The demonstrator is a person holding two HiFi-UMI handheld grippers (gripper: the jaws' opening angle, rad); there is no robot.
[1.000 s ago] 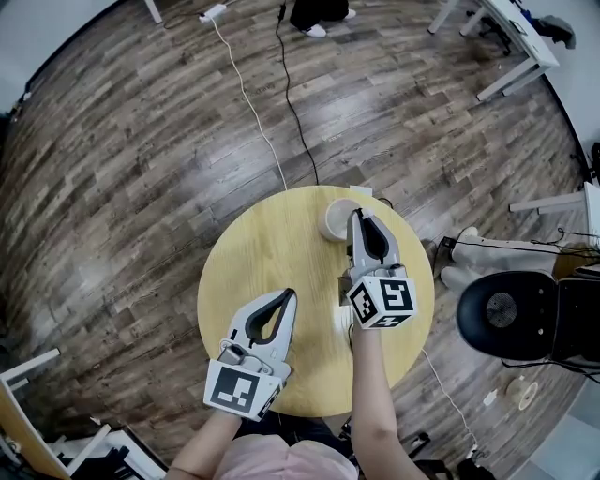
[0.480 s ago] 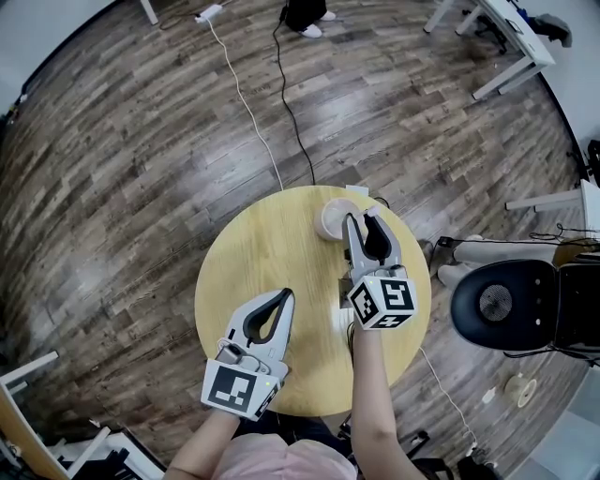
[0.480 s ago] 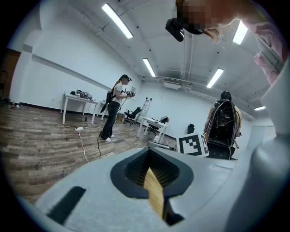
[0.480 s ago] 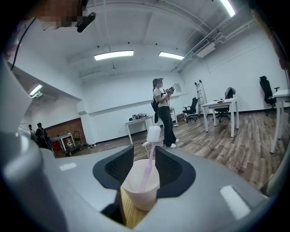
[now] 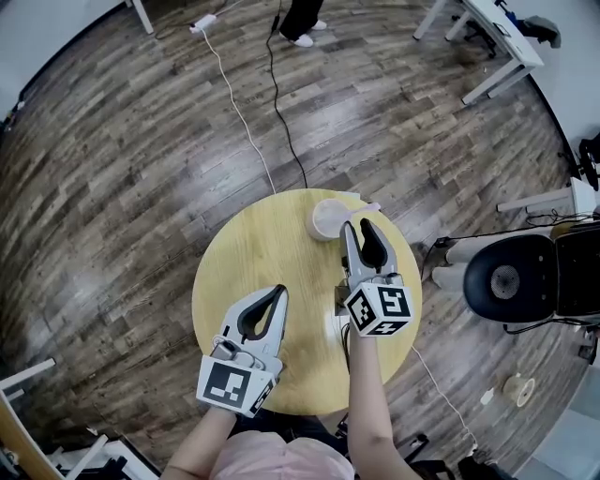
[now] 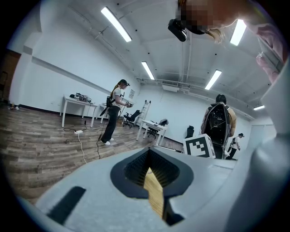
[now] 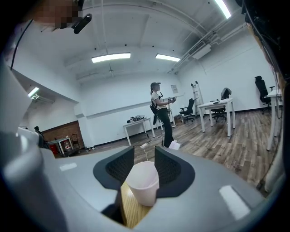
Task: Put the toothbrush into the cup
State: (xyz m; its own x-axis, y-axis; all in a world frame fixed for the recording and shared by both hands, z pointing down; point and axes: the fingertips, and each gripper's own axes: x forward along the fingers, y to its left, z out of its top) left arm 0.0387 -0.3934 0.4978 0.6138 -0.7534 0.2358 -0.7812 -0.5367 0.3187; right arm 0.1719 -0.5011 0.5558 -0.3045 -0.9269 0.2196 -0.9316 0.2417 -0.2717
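A pale pink cup (image 5: 328, 218) stands upright near the far edge of the round wooden table (image 5: 253, 244). My right gripper (image 5: 360, 228) is just right of it and open. Its jaws have just been opening, and the pads press on nothing. In the right gripper view the cup (image 7: 143, 183) shows in the gap ahead of the right gripper (image 7: 144, 155). A thin pale stick (image 5: 371, 206), perhaps the toothbrush, lies beyond the tips at the table's rim. My left gripper (image 5: 277, 294) rests shut and empty over the near left of the table.
A black round chair (image 5: 511, 279) stands right of the table. A white and a black cable (image 5: 281, 112) run across the wooden floor to a power strip (image 5: 202, 21). White desks (image 5: 487, 47) stand at the back right. A person (image 6: 113, 115) stands farther off.
The right gripper's jaws were closed at the cup's right side and now stand apart. The pale stick now shows beyond its tips. The left gripper has stayed where it was.
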